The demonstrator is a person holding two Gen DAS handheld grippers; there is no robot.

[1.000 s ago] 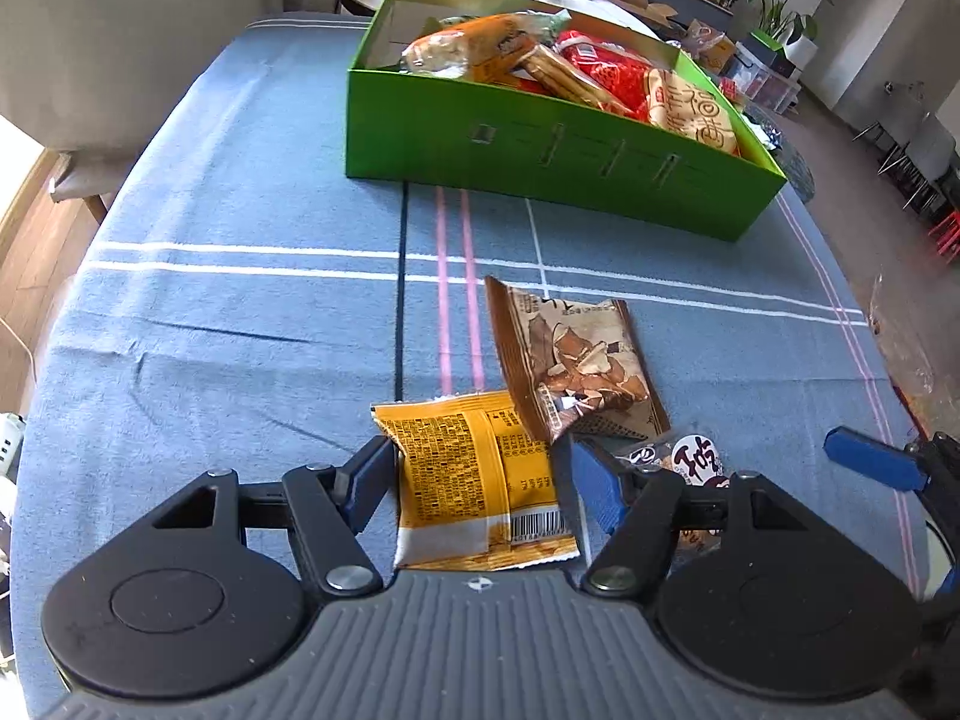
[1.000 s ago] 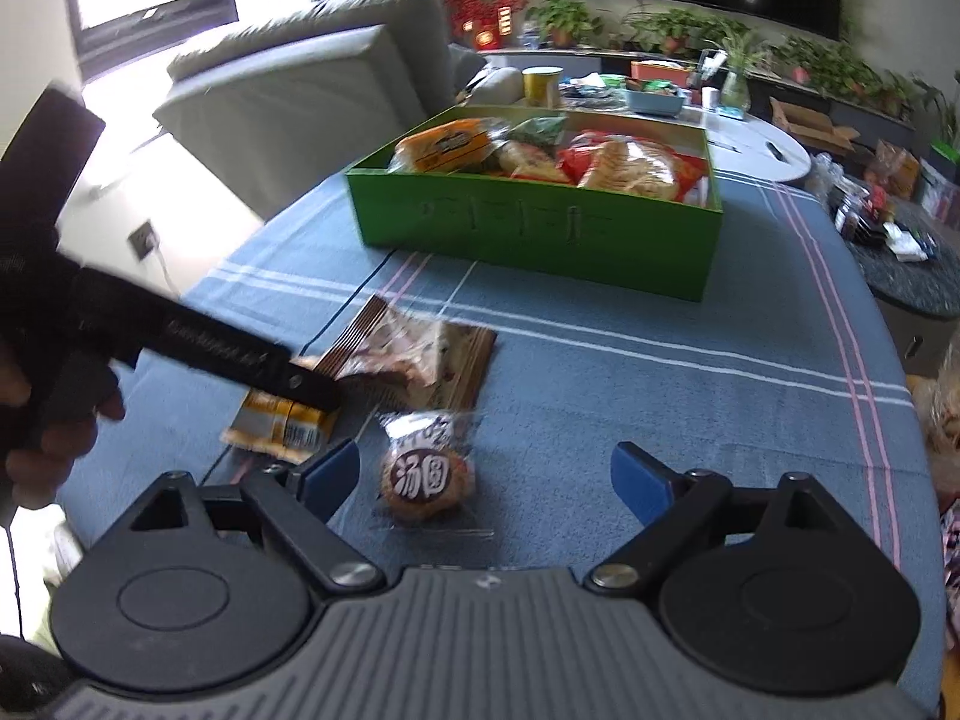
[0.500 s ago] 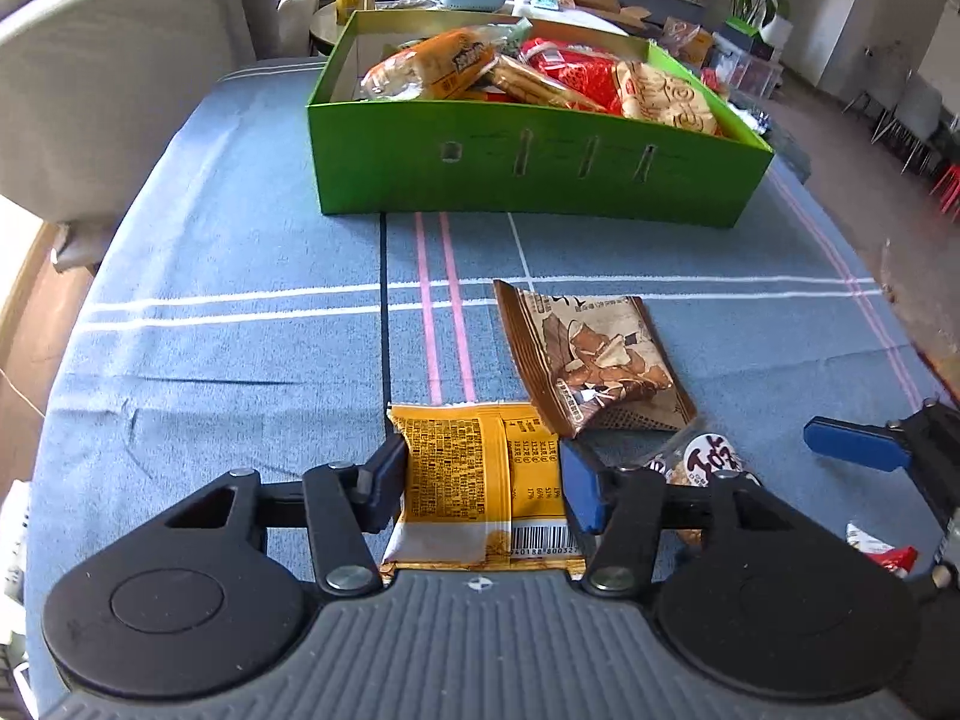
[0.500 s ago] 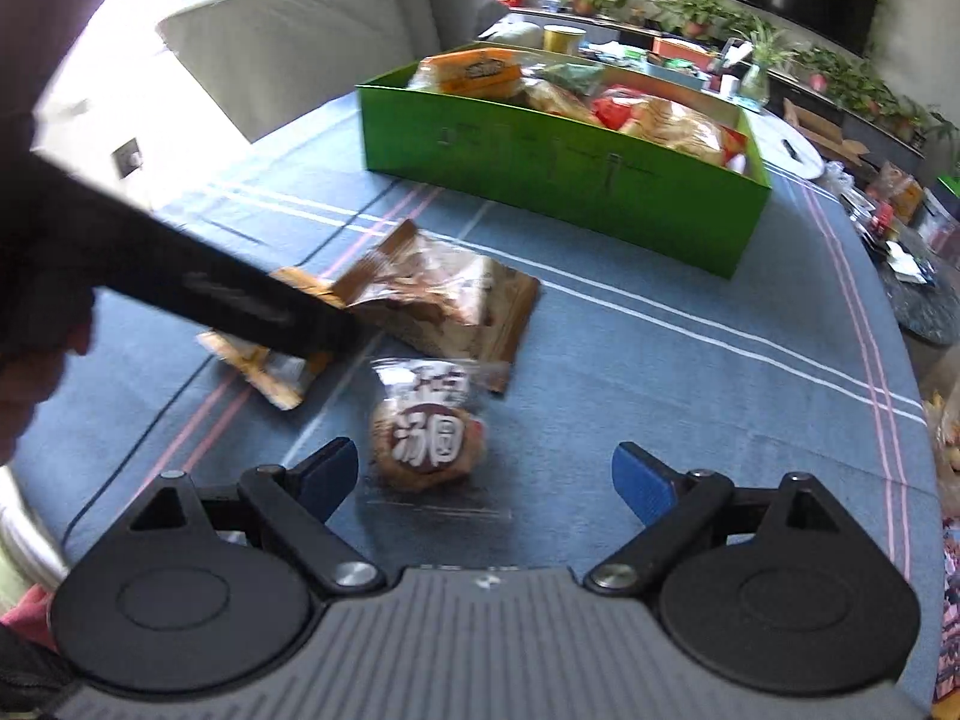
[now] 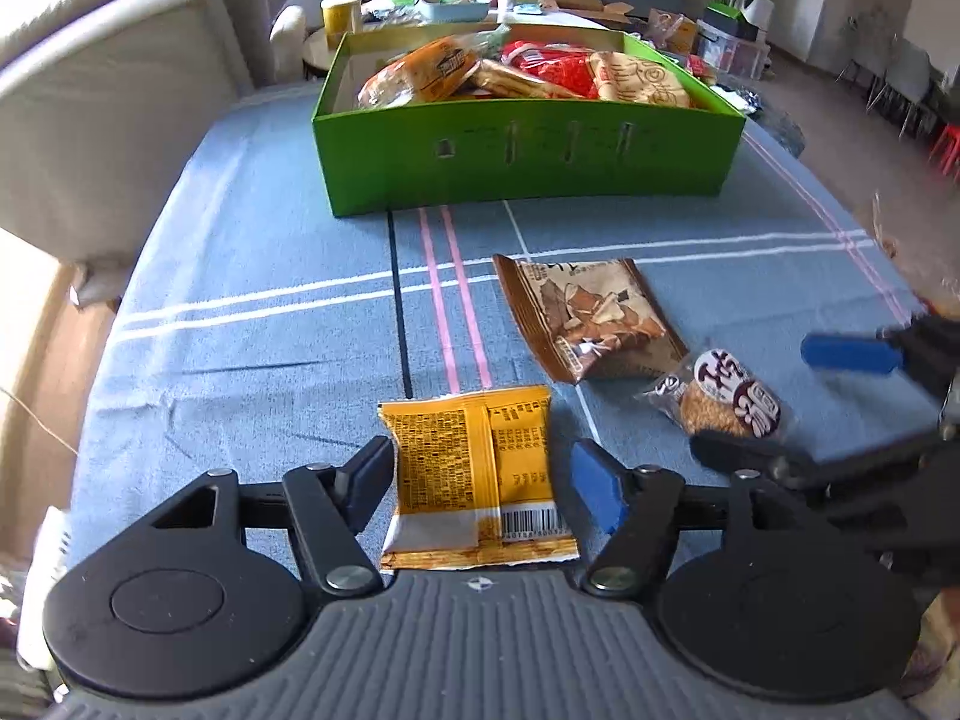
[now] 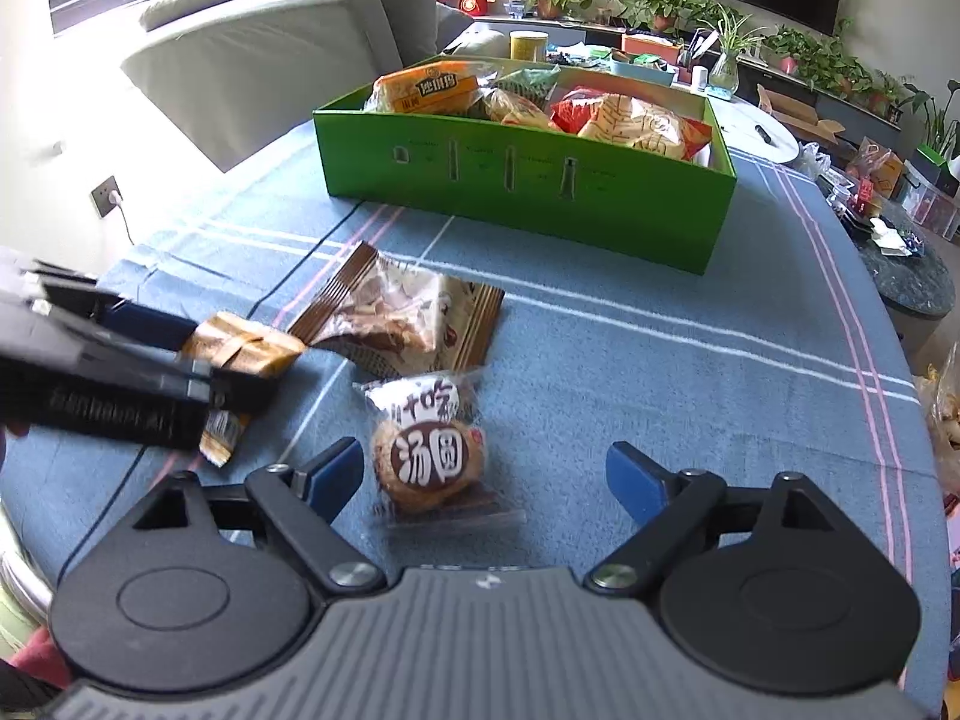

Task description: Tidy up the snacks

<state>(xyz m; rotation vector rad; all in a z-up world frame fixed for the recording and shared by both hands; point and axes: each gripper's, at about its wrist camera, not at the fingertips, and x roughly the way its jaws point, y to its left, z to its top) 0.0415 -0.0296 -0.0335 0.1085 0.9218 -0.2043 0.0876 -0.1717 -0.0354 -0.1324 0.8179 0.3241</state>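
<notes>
A yellow snack packet [image 5: 474, 468] lies flat on the blue cloth between the jaws of my left gripper [image 5: 480, 480]. Those jaws are opening and the right pad stands clear of the packet. A clear packet with a round cookie [image 6: 426, 450] lies between the jaws of my right gripper [image 6: 483, 477], which are opening wide and do not touch it. A brown snack packet [image 5: 588, 318] lies flat just beyond both. The green box [image 5: 528, 156] stands farther back, filled with several snack bags. In the right wrist view my left gripper [image 6: 150, 360] covers part of the yellow packet [image 6: 252, 351].
The table wears a blue cloth [image 5: 252, 330] with white and pink stripes. A grey sofa [image 6: 270, 60] stands past its left edge. A low round table [image 6: 762, 132], plants and clutter sit behind the box. Bare cloth lies between the loose packets and the box.
The left jaws narrowed on the yellow packet, then widened again. The yellow packet now lies apart from the brown one instead of under its corner. The right gripper has closed in on the cookie packet.
</notes>
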